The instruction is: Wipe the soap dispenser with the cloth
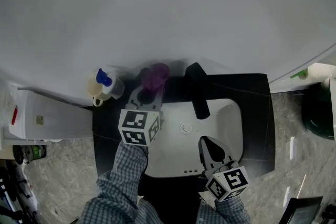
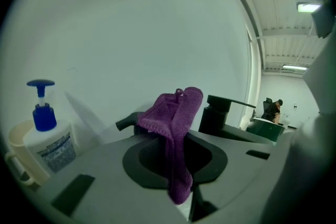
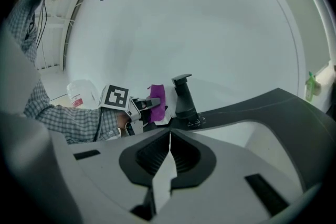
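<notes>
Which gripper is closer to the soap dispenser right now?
Left. The left gripper, shut on the purple cloth, is just right of the soap dispenser; the right gripper, shut and empty, hangs over the front of the sink, farther away.

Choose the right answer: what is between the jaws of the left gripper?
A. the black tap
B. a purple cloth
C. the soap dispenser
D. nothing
B: the left gripper view shows the purple cloth clamped in the jaws of the left gripper, while the soap dispenser stands apart at the left.
</notes>
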### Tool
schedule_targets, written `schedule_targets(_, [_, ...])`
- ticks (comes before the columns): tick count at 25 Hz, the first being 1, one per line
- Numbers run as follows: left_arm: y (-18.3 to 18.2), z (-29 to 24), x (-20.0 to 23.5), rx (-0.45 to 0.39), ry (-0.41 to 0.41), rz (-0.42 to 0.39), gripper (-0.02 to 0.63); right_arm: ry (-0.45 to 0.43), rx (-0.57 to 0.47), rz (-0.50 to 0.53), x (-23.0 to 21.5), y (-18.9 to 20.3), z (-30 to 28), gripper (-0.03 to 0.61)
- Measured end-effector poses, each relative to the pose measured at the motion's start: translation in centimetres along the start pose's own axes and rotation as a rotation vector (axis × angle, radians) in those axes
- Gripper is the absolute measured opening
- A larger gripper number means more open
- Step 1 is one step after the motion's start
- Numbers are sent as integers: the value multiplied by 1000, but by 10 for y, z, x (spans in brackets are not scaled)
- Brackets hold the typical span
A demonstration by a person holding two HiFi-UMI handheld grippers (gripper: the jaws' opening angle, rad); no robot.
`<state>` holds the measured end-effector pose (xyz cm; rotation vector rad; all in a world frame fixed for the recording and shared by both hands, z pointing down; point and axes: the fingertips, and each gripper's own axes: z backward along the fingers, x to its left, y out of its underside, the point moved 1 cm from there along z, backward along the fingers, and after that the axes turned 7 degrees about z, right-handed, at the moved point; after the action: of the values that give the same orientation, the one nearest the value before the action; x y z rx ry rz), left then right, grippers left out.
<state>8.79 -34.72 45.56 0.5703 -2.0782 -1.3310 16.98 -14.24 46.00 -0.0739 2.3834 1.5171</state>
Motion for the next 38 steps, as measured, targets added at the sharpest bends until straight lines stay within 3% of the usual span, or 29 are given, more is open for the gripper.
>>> schedule_targets(15, [26, -20, -8, 1, 39, 7, 57, 16, -2, -31, -8, 9, 6, 18])
schedule_targets(21, [45, -22, -20, 70, 106, 26, 57, 14, 1, -19, -3, 11, 9, 18])
schedule_targets(26, [70, -11, -15, 127, 98, 59, 57, 13, -2, -14, -2, 11, 11, 18])
schedule_targets(38, [74, 37, 11, 112, 27, 74, 57, 0, -3, -7, 7, 9, 9, 18])
